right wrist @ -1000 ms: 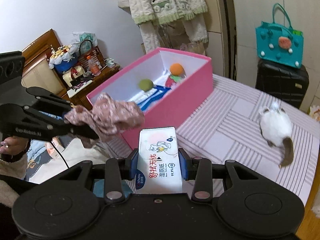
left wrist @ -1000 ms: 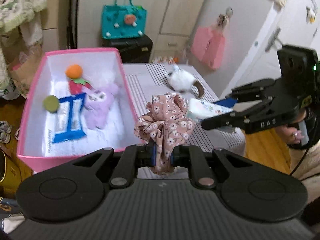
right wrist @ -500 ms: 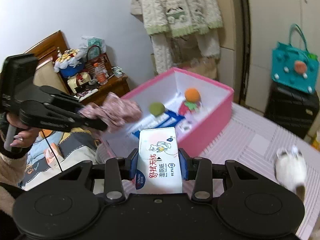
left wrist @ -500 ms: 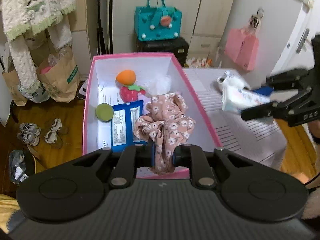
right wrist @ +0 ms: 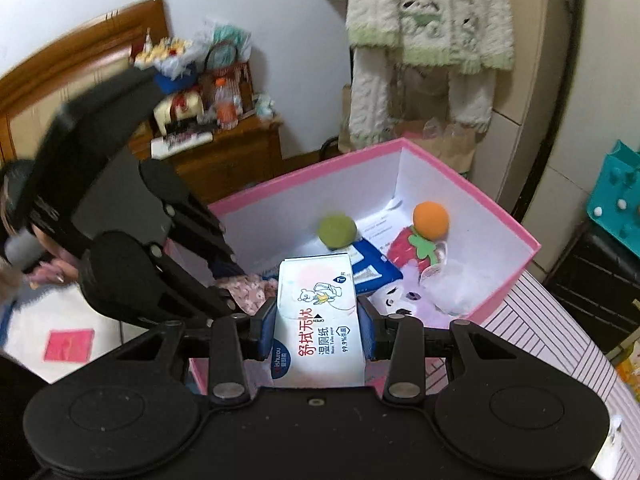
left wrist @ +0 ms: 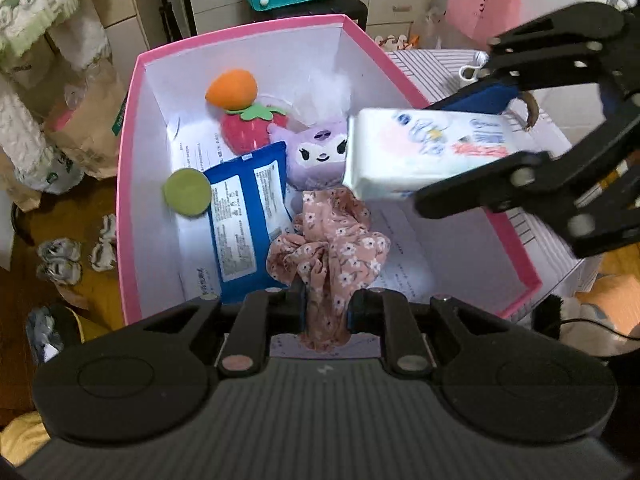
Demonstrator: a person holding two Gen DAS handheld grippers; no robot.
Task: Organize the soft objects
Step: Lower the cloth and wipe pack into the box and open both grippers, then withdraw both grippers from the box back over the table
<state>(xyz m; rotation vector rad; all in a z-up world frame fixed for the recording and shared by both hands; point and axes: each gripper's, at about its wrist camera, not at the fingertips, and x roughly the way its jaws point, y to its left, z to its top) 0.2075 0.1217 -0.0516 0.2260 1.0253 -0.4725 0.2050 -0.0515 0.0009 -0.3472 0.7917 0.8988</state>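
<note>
Left gripper (left wrist: 325, 308): clamped on floral scrunchie (left wrist: 330, 248), lower end hidden between the fingers, over pink box (left wrist: 128, 184)
Right gripper (right wrist: 318, 330): gripping white wipes pack (right wrist: 320, 328) above the box
Purple plush (left wrist: 316, 156): in box, partly hidden by pack
Table (left wrist: 560, 108): striped, mostly blocked

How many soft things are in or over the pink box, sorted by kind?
Plush toys: 4 (orange ball, strawberry, green ball, purple doll)
Wipe packs: 2 (blue pack, white pack in right claw)
Scrunchies: 1 (floral scrunchie in left claw)
Total: 7
</note>
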